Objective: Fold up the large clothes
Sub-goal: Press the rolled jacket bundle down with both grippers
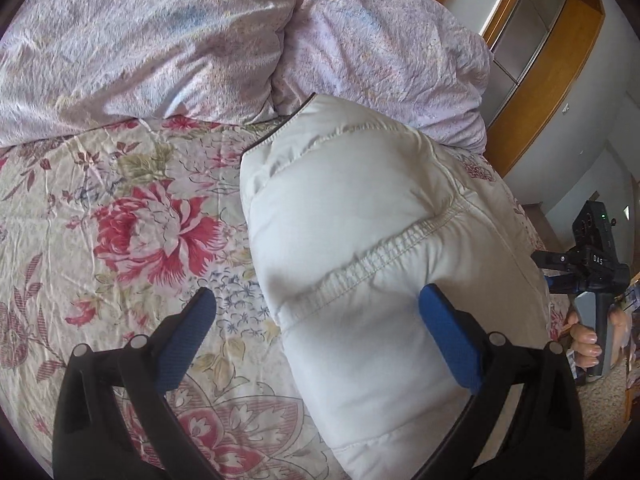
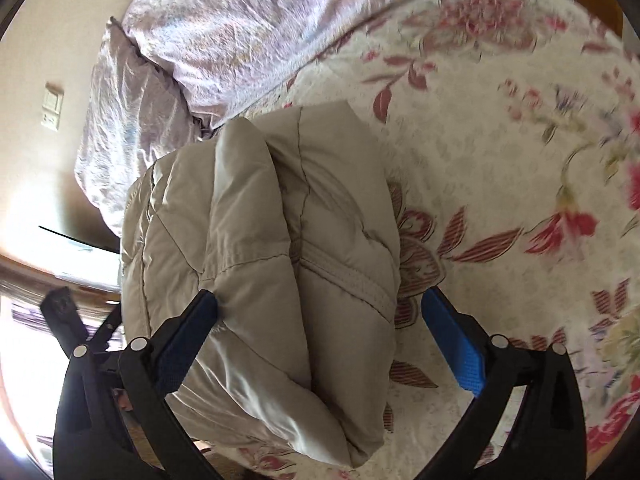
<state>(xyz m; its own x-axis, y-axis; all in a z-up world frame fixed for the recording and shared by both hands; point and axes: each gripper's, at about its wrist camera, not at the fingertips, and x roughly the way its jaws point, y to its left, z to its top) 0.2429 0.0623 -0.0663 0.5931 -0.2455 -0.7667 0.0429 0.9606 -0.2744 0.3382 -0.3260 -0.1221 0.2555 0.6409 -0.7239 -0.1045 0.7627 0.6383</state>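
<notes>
Both views carry strong fisheye distortion: straight lines bow toward the edges, and the corners end in dark vignetting. The left wrist view is evenly lit by soft daylight and sharp throughout; the jacket (image 1: 380, 240) shows gentle shading along its seams. The right wrist view is overexposed at the left edge, where window glare (image 2: 24, 216) washes out detail. Motion blur smears the floral bedspread (image 2: 520, 100) at upper right.

left hand-held gripper (image 1: 316, 312): jaws wide apart, fingers pointing to 12 o'clock | right hand-held gripper (image 2: 318, 312): jaws wide apart, likewise toward 12 | right hand (image 1: 586, 340): wrapped round its grip handle at 3 o'clock
</notes>
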